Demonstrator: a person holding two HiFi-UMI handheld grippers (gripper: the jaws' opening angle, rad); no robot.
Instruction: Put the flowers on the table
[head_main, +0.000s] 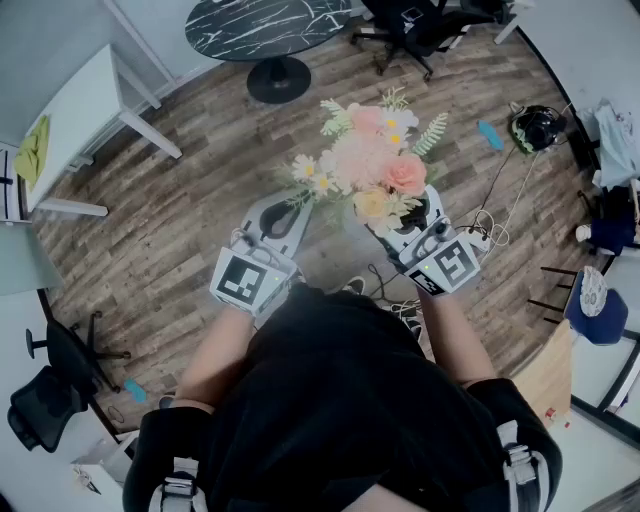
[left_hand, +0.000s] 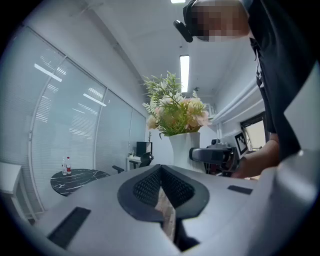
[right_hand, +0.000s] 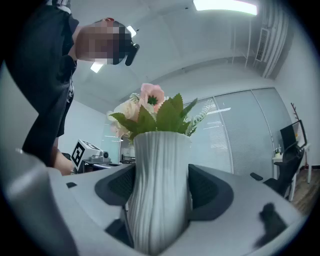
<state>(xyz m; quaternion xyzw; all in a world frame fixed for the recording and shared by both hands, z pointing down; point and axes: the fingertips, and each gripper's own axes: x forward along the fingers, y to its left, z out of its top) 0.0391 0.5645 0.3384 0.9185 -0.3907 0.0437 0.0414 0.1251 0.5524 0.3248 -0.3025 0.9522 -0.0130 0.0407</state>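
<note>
I've got the flowers (head_main: 368, 165) up in front of me, a pink, cream and white bunch with green sprigs, standing upright in a white ribbed vase (right_hand: 159, 190). The bunch is in the air above the wooden floor (head_main: 190, 200), not on any table. My right gripper (head_main: 412, 222) is clamped on that vase: in the right gripper view both dark pads press on its ribbed sides, jaws wide apart around it, blooms spreading just above the rim. From the head view the blossoms hide the vase almost entirely, and they sit between and just ahead of the two grippers. My left gripper (head_main: 280, 215) is just beside the bouquet on its left, jaws closed together with nothing between them; in its own view the pads meet at the tip, and the vase stands off to the right, apart from them. Further out, the round black marble table (head_main: 265, 25) is well apart, ahead of me, with a white desk (head_main: 85, 110) off to the left and a black office chair (head_main: 410, 25) beyond
</note>
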